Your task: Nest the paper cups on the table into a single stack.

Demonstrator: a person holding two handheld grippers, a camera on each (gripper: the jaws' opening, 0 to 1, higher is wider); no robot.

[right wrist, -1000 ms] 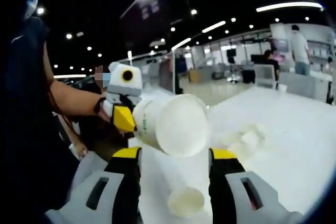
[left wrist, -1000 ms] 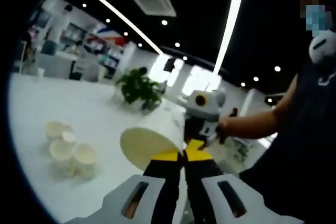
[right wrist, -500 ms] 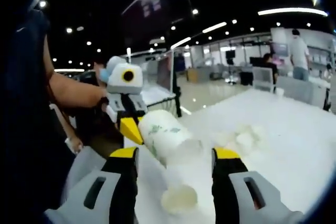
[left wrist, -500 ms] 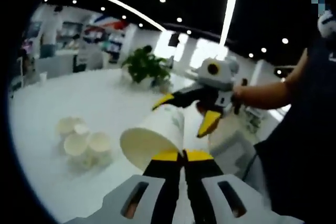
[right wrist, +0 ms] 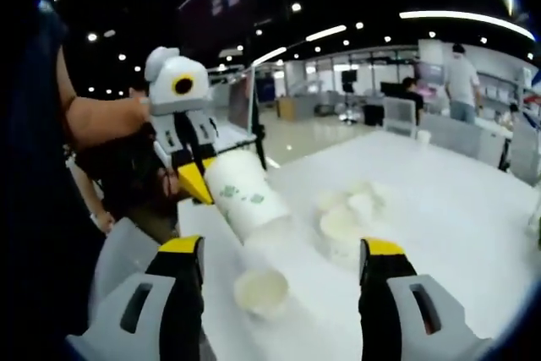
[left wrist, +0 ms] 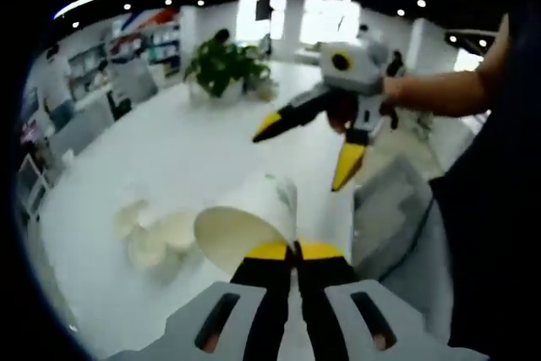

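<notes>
My left gripper [left wrist: 296, 249] is shut on the rim of a white paper cup [left wrist: 245, 227] with a green print, held tilted above the table. In the right gripper view that cup [right wrist: 245, 196] slants down from the left gripper [right wrist: 201, 182], and a paler end section suggests a second cup nested on it. My right gripper [right wrist: 281, 247] is open wide with nothing between its fingers. It hangs open beyond the cup in the left gripper view [left wrist: 306, 151]. A single cup [right wrist: 260, 289] stands on the table below, and a cluster of several cups [right wrist: 351, 213] [left wrist: 156, 234] sits further out.
The white table [right wrist: 456, 209] stretches far ahead. A potted plant [left wrist: 224, 65] stands at its far end. A grey chair [left wrist: 389, 209] is beside the table's edge. People [right wrist: 461, 82] and desks are in the background. The person's arm [left wrist: 439, 90] holds the right gripper.
My right gripper has let go of the cup, opened wider and drawn back. The left gripper keeps hold of the cup, now angled down towards the table. Both views have tilted downward.
</notes>
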